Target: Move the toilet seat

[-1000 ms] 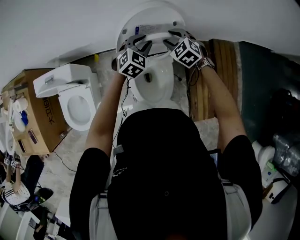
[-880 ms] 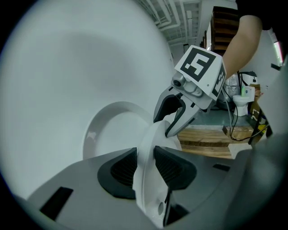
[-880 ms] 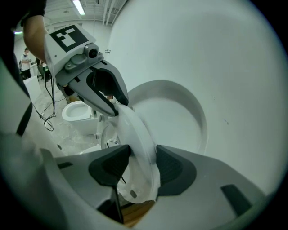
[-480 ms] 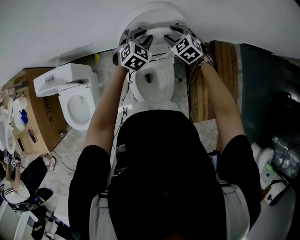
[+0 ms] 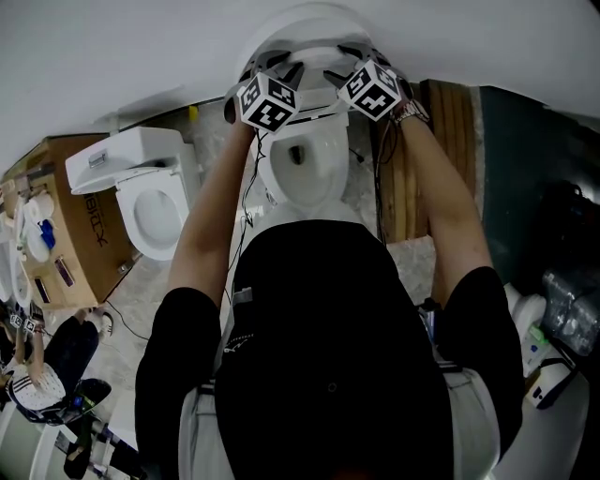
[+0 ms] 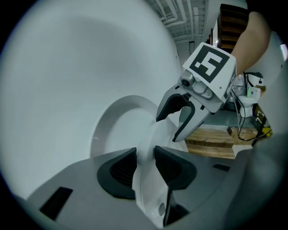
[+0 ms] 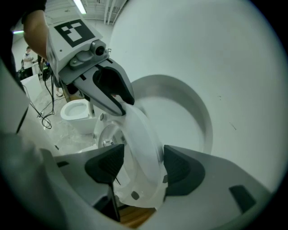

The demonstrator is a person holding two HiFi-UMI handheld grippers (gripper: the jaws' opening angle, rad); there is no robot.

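Note:
The white toilet seat (image 5: 315, 56) stands nearly upright, close in front of the raised lid (image 5: 305, 21) that leans on the wall, above the open bowl (image 5: 305, 169). My left gripper (image 6: 147, 166) is shut on the seat's rim (image 6: 148, 188); it also shows as the left gripper (image 5: 284, 73) under its marker cube and as the left gripper (image 7: 122, 102). My right gripper (image 7: 143, 167) straddles the seat's rim (image 7: 144, 148). Its jaws have just been opening, and a gap shows at one pad. The right gripper (image 5: 339, 67), (image 6: 169, 129) sits at the seat's other side.
A second white toilet (image 5: 155, 202) stands to the left beside a cardboard box (image 5: 66, 253). Wooden boards (image 5: 450, 122) lie right of the toilet, with cables on the floor. Bottles (image 5: 539, 342) stand at the far right. A person (image 5: 37, 375) is at the lower left.
Both grippers have moved a little toward the wall with the seat, bringing it closer to the lid. The person at the lower left has shifted.

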